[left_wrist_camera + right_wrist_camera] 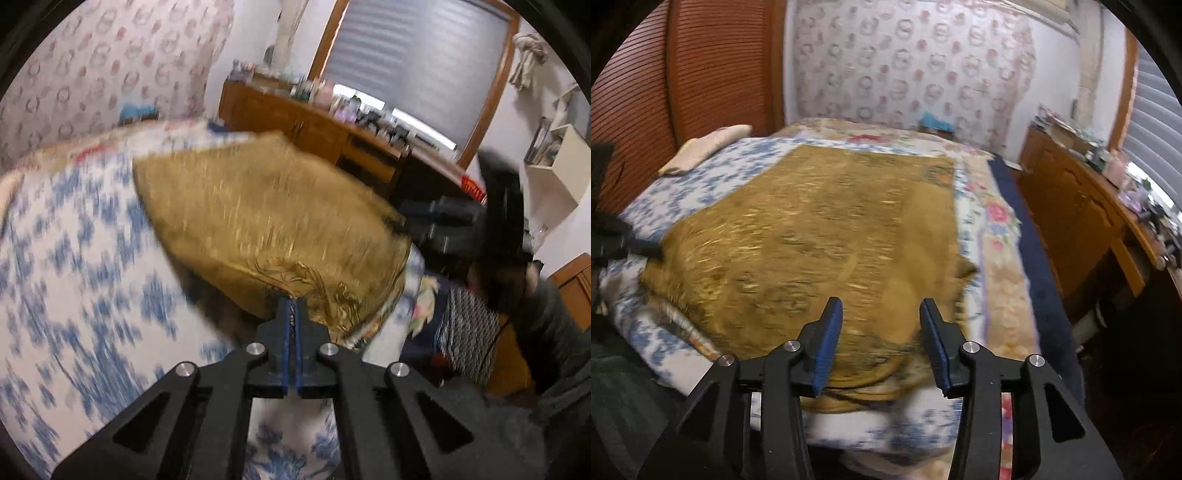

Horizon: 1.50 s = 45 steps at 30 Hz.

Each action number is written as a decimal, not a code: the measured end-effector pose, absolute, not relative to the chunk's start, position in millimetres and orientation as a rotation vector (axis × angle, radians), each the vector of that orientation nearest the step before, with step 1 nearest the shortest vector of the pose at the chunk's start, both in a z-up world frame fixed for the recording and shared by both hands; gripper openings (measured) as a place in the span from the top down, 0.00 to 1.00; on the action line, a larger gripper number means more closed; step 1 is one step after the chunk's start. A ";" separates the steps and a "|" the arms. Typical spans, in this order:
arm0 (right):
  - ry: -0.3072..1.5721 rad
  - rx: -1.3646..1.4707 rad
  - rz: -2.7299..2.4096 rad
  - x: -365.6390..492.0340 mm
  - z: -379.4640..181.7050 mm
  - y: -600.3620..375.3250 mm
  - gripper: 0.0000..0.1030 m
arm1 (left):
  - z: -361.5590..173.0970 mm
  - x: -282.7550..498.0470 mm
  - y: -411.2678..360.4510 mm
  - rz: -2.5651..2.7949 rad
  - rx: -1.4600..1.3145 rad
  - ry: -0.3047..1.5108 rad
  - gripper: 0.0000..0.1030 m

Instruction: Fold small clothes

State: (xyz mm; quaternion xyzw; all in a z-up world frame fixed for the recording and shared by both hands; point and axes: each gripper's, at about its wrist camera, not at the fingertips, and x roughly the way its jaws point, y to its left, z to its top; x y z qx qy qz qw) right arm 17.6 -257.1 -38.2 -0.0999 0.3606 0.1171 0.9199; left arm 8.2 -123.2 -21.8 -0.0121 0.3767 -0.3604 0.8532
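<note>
The mustard-gold patterned cloth [266, 221] is seen in the left wrist view lifted at its near edge above the bed's blue-and-white floral quilt [74, 266], with a shadow under the raised part. The left claw [294, 306] is clenched on that edge — its blue pads are pressed together with a pinch of the fabric between them. At the far right of the cloth the other black tool [461, 221] is seen, blurred, just beside the fabric's corner. A wooden cabinet [295, 125] crowded with small items stands beyond the bed, under a window blind [417, 66].

In the right wrist view the same gold cloth [827, 229] is spread across the quilt [701, 173], its near edge bunched in folds. The right claw [881, 314] is released — its blue pads [827, 343] stand apart above the bunched edge, nothing gripped. A small cream pillow [709, 147] lies at the bed's far left corner. At the left margin the other claw is glimpsed at the cloth's corner.
</note>
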 end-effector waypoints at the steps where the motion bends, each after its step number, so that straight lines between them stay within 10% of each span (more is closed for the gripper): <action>1: 0.741 -0.204 0.264 15.9 -38.1 -251.2 0.56 | -10.5 10.3 -126.7 -0.760 -0.006 0.763 1.00; 27: 0.785 -0.263 0.269 35.0 -64.3 -251.8 0.49 | 17.4 89.3 -143.8 -0.650 0.022 0.663 1.00; 33: 0.749 -0.285 0.286 47.1 -51.0 -251.2 0.93 | 21.5 92.7 -140.1 -0.639 0.026 0.650 1.00; 45: 0.594 -0.339 0.293 172.7 17.3 -241.3 0.96 | 28.7 166.0 -110.7 -0.514 0.017 0.623 1.00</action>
